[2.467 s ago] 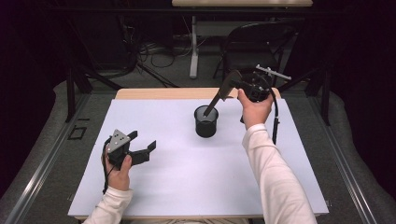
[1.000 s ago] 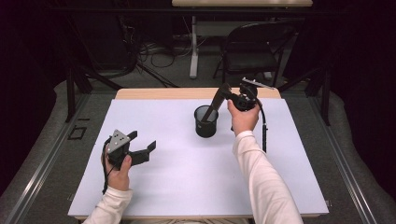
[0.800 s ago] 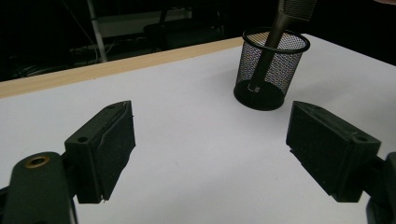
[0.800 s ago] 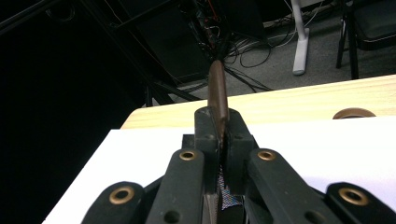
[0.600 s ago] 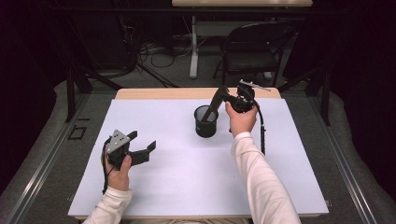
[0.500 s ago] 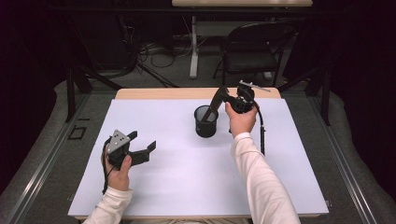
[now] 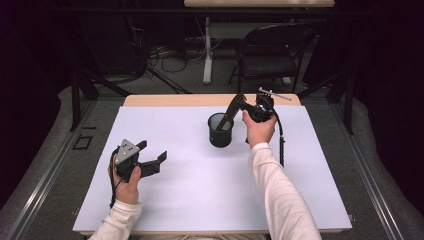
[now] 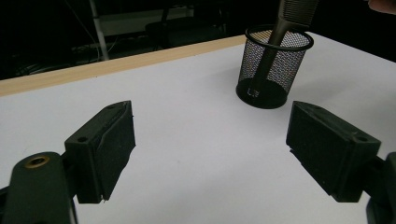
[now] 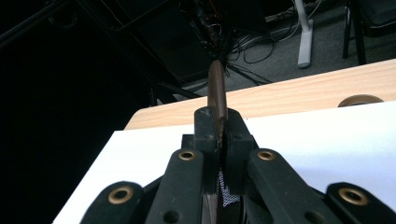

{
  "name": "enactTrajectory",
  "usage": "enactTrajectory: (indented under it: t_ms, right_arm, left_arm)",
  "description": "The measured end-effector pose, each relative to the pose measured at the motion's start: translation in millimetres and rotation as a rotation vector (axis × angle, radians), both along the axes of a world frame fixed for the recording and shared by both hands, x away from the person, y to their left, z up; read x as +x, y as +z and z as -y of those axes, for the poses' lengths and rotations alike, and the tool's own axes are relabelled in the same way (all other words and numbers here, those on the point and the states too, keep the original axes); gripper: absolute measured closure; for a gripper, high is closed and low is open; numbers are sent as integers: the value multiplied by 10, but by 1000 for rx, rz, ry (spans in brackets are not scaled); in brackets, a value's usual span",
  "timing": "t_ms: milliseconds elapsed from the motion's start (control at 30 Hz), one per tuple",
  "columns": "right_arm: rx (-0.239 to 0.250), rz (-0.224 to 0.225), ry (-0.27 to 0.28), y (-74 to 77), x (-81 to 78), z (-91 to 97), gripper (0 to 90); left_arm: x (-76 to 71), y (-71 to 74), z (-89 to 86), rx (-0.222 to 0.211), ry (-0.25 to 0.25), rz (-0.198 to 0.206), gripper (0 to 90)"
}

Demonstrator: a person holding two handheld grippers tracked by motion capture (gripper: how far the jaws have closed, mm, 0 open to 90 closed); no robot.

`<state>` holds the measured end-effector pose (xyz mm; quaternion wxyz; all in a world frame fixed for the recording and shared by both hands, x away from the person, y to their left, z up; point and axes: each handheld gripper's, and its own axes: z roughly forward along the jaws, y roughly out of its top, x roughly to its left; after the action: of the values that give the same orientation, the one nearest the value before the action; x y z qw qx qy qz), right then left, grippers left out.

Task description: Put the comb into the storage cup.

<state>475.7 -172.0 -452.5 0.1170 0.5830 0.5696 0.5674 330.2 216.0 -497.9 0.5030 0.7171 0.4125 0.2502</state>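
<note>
Over the last couple of seconds the right gripper has swung in from beyond the mesh cup and lowered the dark comb it pinches until the tip stands inside the cup (release looks next), while the left gripper waits, jaws spread.

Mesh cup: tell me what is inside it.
Inside the black mesh cup stands a slim dark pen-like stick, leaning, its lower end on the cup's floor. The right gripper is shut on its upper part. The mesh blurs the rest of the floor.
</note>
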Motion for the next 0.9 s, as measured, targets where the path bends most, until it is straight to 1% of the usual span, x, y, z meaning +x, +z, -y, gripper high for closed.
enactTrajectory:
  t_ms: [300,567,667,733,900]
  right_arm:
    - [27,-17,-2,-35,25,67,870]
    - [44,-24,-4,-58,36,102,870]
    - [53,-20,-8,-81,38,123,870]
    - [50,-23,-11,-94,39,145,870]
    - [58,-29,-17,-119,47,180,869]
  left_arm:
    - [13,-8,-3,-7,1,0,157]
    - [23,-14,-4,-4,2,-3,157]
    - [21,-14,-2,0,-1,-2,157]
    - [17,-14,-3,1,-1,-2,157]
    - [17,-11,-5,-3,3,1,157]
